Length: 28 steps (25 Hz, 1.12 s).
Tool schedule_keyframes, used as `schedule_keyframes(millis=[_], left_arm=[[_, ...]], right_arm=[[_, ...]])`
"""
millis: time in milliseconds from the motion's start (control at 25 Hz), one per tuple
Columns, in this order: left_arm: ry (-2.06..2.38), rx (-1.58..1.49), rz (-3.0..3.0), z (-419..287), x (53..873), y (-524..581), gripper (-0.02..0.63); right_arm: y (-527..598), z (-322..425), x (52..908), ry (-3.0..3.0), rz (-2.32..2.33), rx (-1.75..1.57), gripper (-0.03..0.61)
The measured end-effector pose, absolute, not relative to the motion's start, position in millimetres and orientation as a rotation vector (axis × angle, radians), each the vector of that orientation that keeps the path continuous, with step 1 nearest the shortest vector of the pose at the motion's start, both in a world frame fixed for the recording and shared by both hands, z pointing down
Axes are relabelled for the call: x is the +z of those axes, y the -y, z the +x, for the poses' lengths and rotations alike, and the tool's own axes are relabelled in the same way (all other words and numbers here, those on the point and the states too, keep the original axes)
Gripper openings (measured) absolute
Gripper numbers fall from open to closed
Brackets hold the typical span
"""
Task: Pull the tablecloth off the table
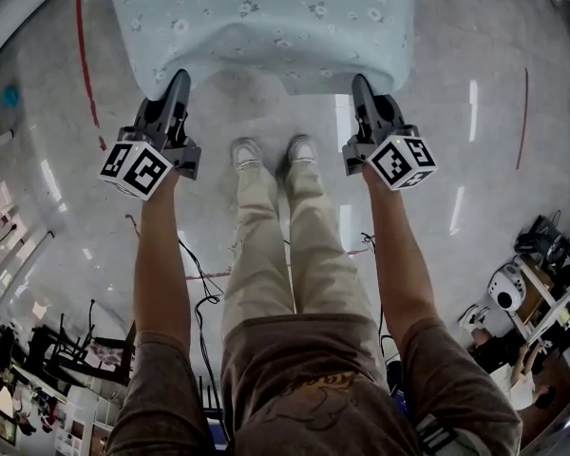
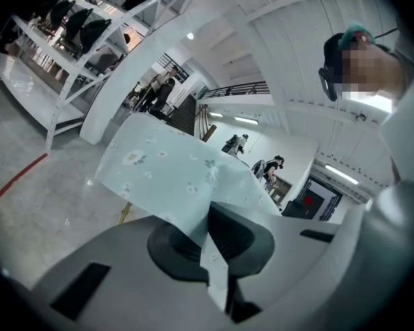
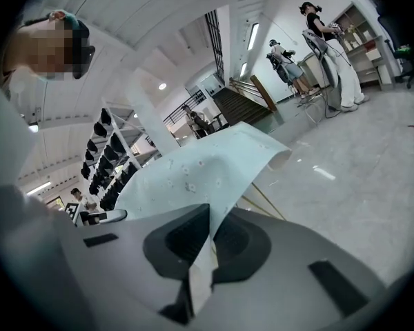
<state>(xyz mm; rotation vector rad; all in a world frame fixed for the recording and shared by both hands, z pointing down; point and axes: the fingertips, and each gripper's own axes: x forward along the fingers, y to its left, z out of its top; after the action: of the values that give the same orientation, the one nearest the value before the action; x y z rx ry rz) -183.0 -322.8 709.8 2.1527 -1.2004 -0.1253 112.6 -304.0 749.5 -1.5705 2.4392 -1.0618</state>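
Observation:
A pale blue tablecloth with small flowers covers the table at the top of the head view, its near edge hanging over the side. My left gripper is shut on the cloth's near left corner; in the left gripper view the tablecloth runs down into the pinched jaws of the left gripper. My right gripper is shut on the near right corner. In the right gripper view the tablecloth is clamped between the right gripper pads.
The person's legs and shoes stand on the glossy grey floor just before the table. Red tape lines mark the floor. White shelving racks and several people stand farther off. Cables lie on the floor behind.

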Motion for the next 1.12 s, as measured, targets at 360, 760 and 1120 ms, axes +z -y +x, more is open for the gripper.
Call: schedule_keyframes(millis=[360, 760, 1120], left_arm=[[1.210, -0.072, 2.166, -174.5, 672.5, 317.3, 0.020], [1.260, 0.000, 2.175, -158.1, 610.5, 317.1, 0.020], [1.258, 0.051, 2.201, -152.9, 544.2, 315.1, 0.020]], right_arm=[[300.7, 114.0, 701.4, -2.507, -1.614, -1.041, 0.006], [302.4, 115.4, 634.8, -2.512, -1.646, -1.000, 0.006], [301.3, 111.8, 570.2, -2.564, -1.621, -0.957, 0.006]])
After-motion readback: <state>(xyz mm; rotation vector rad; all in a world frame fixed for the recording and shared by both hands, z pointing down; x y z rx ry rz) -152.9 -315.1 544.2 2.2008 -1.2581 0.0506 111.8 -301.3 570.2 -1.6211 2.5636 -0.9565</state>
